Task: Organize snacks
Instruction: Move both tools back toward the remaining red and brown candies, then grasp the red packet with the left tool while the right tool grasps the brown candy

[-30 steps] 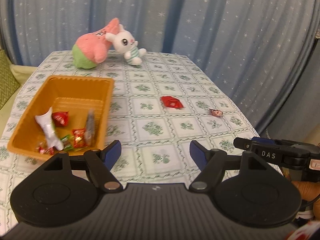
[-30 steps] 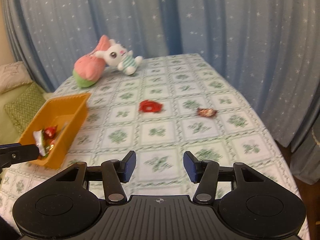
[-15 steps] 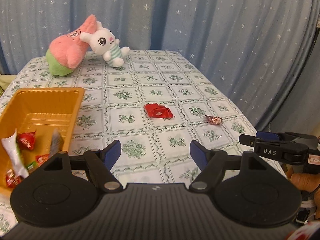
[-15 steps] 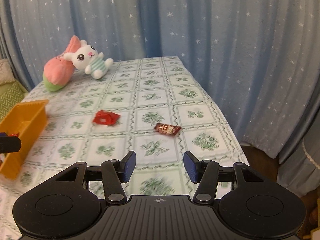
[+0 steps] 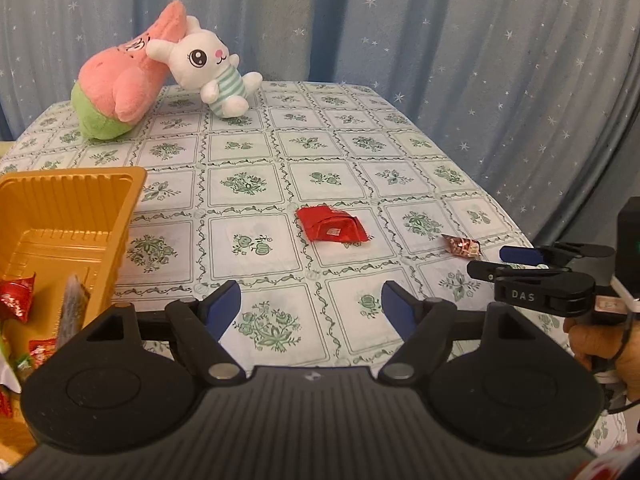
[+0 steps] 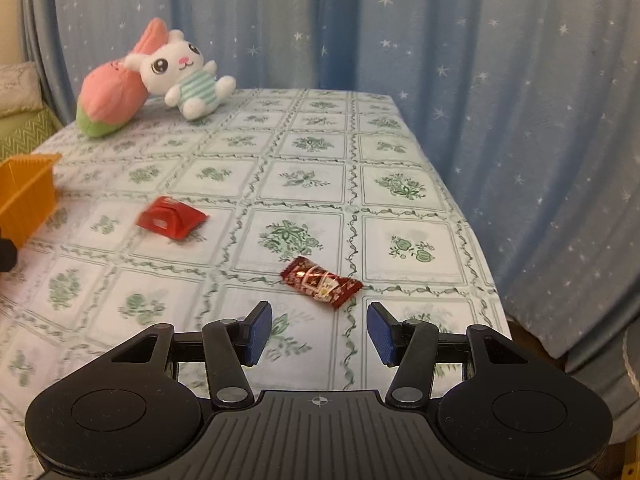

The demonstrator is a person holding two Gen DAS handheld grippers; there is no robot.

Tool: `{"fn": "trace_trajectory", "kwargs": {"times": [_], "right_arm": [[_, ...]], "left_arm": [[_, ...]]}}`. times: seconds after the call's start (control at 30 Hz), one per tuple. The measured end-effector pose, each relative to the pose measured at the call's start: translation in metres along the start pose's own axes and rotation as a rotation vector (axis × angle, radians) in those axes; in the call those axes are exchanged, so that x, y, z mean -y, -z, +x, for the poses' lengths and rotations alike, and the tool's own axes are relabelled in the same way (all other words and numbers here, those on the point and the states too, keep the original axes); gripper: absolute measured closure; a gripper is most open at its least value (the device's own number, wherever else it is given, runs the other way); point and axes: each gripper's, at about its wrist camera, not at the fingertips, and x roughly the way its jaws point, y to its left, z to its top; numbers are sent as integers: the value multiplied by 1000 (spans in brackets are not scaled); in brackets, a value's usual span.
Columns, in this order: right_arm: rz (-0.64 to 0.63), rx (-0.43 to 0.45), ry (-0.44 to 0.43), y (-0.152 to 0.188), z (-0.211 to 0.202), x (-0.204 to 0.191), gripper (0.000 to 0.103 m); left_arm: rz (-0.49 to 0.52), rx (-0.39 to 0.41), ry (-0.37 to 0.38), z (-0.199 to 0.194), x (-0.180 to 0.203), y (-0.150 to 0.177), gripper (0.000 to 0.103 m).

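Observation:
A red snack packet (image 5: pixel 331 228) lies mid-table, also in the right wrist view (image 6: pixel 172 222). A small dark red candy wrapper (image 6: pixel 321 282) lies near the right edge, just ahead of my open, empty right gripper (image 6: pixel 319 333); it also shows in the left wrist view (image 5: pixel 462 245). My left gripper (image 5: pixel 311 309) is open and empty, short of the red packet. An orange tray (image 5: pixel 72 216) at the left holds several wrapped snacks (image 5: pixel 16 298). The right gripper (image 5: pixel 520 262) shows from the side in the left wrist view.
A pink plush (image 5: pixel 120 88) and a white bunny plush (image 5: pixel 208 68) lie at the table's far end. Blue starred curtains (image 6: pixel 500 100) hang behind and to the right. The table's right edge (image 6: pixel 472 232) is close to the candy. A green cushion (image 6: pixel 24 136) sits left.
Both grippers have swung right and moved forward. The tray has slid to the left of both views. The candy wrapper now lies close before the right gripper.

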Motion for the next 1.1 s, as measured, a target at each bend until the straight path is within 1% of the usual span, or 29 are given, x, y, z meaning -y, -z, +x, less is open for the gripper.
{"fn": "trace_trajectory", "kwargs": {"times": [0.1, 0.13, 0.27, 0.4, 0.5, 0.57, 0.63, 0.77, 1.0, 1.1], "right_arm": [[-83, -10, 23, 1, 16, -1, 50], [-98, 9, 26, 1, 19, 0, 50], [-79, 33, 13, -2, 29, 8, 50], [-51, 51, -19, -5, 35, 13, 52], [-57, 56, -46, -8, 36, 11, 62], [-55, 50, -62, -9, 36, 8, 76], [-50, 37, -53, -11, 35, 4, 81], [2, 19, -30, -14, 28, -1, 82], [133, 65, -15, -28, 8, 3, 82], [134, 71, -13, -31, 7, 2, 82]], "left_arm": [[-4, -9, 2, 8, -1, 0, 28], [-4, -10, 3, 11, -1, -1, 28], [0, -15, 6, 19, -2, -1, 28], [-4, -23, 8, 27, -2, -1, 28], [0, -28, 12, 33, 0, -1, 28], [6, -27, 16, 36, 2, -1, 28], [10, -27, 22, 41, 5, -2, 28], [39, -18, 21, 54, 12, -2, 28], [54, 18, 19, 81, 16, -13, 28], [104, 41, 9, 93, 20, -20, 28]]}}
